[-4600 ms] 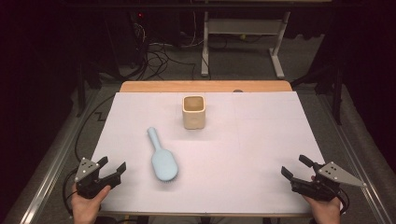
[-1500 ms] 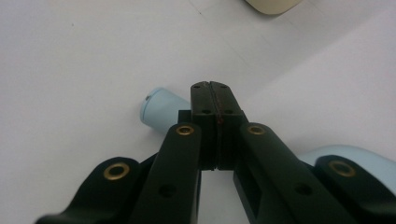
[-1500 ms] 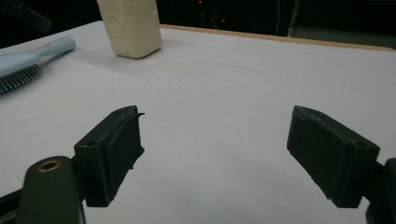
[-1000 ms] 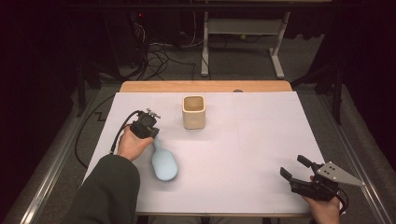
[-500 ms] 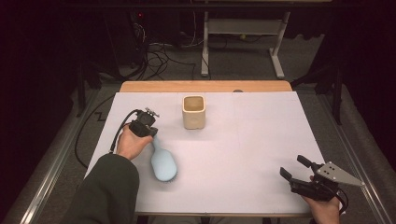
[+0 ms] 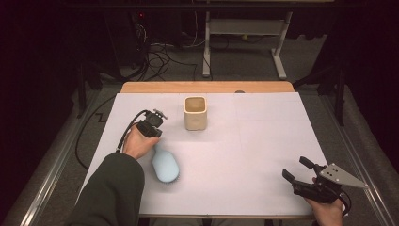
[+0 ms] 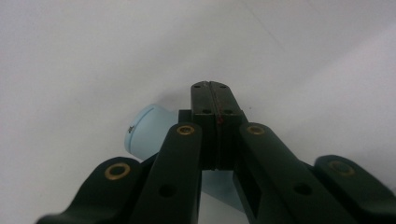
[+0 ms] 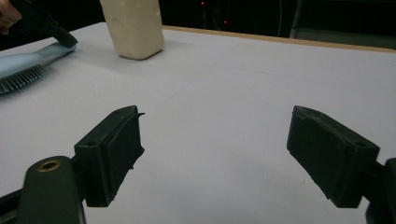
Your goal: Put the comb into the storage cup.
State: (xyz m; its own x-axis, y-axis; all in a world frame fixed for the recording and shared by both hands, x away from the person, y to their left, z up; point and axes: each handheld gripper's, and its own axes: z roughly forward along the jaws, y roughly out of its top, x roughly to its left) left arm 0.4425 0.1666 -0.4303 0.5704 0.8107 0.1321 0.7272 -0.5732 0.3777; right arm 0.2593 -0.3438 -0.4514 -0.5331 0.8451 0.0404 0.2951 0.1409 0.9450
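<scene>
A light blue hairbrush lies on the white sheet left of the middle, its handle running up under a hand. My left gripper points down at that handle. In the left gripper view its jaws are pressed together along a thin seam, and the round handle end passes just behind them, not visibly between the pads. The brush rests bristles down, with the left gripper at its handle. My right gripper lies at the front right corner, its jaws wide open and empty.
A cream square cup stands upright at the back middle of the sheet, to the right of my left hand; it also shows far left in the right gripper view. The white sheet covers a wooden table. Cables and a desk frame lie beyond.
Since the earliest frame my left hand has gone from the front left corner to the brush handle. Over the last second nothing has visibly moved. The right gripper has kept still.
</scene>
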